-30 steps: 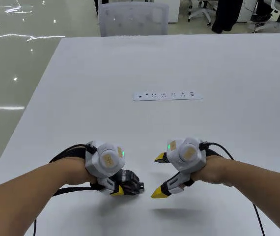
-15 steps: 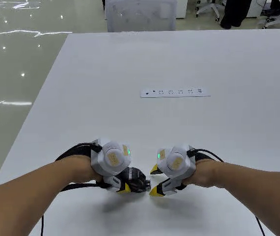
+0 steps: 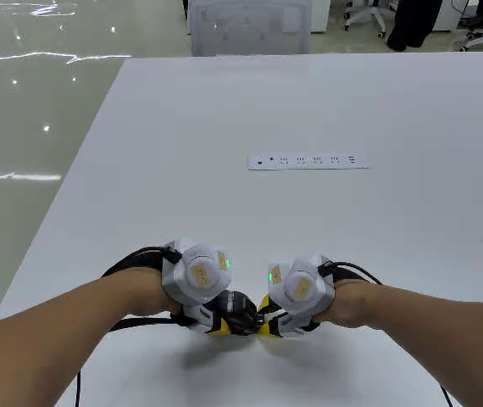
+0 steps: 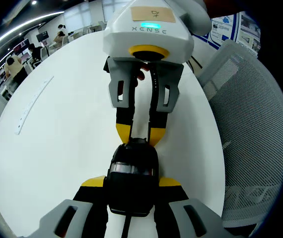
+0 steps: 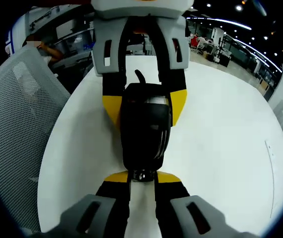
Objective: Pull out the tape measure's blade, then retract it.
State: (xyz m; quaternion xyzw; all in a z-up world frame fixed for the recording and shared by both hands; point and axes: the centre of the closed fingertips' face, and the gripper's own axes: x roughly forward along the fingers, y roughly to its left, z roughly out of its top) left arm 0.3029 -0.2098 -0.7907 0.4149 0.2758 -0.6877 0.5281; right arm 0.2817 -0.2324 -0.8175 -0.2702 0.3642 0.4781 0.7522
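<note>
A black tape measure [image 3: 238, 311] is held just above the white table [image 3: 326, 93] near its front edge. My left gripper [image 3: 227, 321] is shut on the case, with yellow pads on both sides of the black body [image 4: 131, 173]. My right gripper [image 3: 263, 326] faces it from the right. In the right gripper view the case [image 5: 145, 124] fills the middle, and my right gripper [image 5: 141, 176] is shut on the small metal blade tip at the case's mouth. In the left gripper view the right gripper's yellow fingertips [image 4: 124, 133] pinch in at the far end of the case. No length of blade is out.
A white power strip [image 3: 308, 161] lies flat in the middle of the table. A grey chair [image 3: 250, 25] stands at the far edge, and a mesh chair back [image 4: 250, 124] is behind me. The table's left edge drops to a glossy floor [image 3: 30, 127].
My right gripper moved left from an open stance to the tape measure and closed on the blade tip. The left gripper kept hold of the case and barely moved.
</note>
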